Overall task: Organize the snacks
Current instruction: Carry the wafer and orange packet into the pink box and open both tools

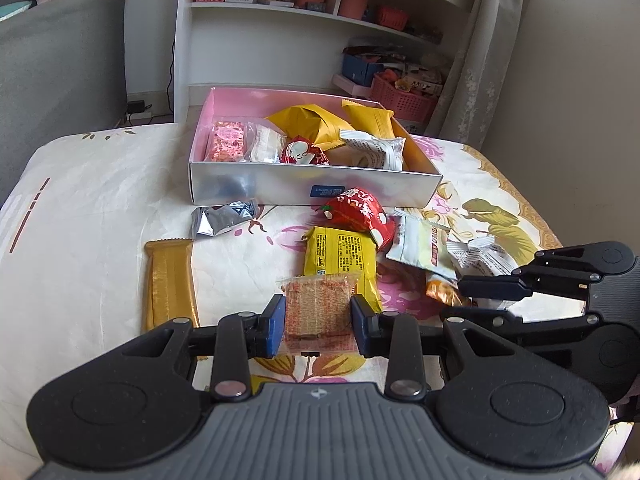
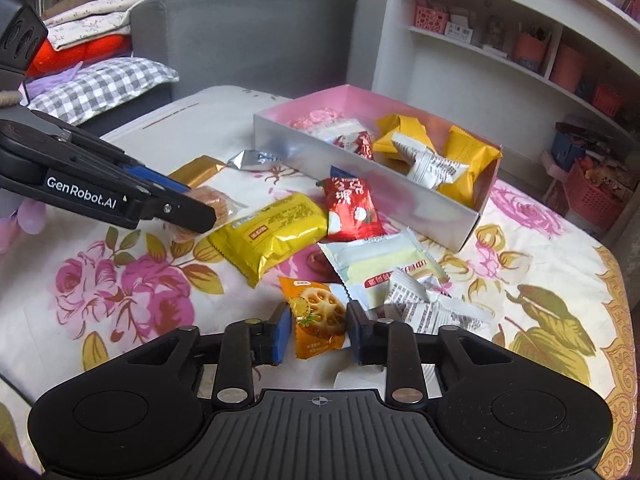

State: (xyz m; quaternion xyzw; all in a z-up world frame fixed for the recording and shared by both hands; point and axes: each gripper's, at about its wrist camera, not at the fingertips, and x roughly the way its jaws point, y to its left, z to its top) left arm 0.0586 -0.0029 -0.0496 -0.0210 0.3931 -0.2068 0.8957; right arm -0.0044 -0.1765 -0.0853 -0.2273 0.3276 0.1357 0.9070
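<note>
On the floral bedspread (image 2: 132, 280) we see loose snacks crowded before the open box (image 1: 304, 190), whose pink inside already holds yellow, white and red packets. A yellow packet (image 2: 272, 236), a red packet (image 2: 350, 210) and a pale green-white packet (image 2: 380, 268) lie between our grippers and the box. Our left gripper (image 1: 318, 316) is clenched on a clear-wrapped orange wafer (image 1: 318, 304), pads pressing both its edges. Our right gripper (image 2: 318, 330) straddles an orange lotus-root packet (image 2: 318, 316) lying on the spread; its pads stand just off the packet's sides, released. Only the left view shows the gold bar (image 1: 170, 284) whole; only the right shows the checked pillow (image 2: 100, 84).
</note>
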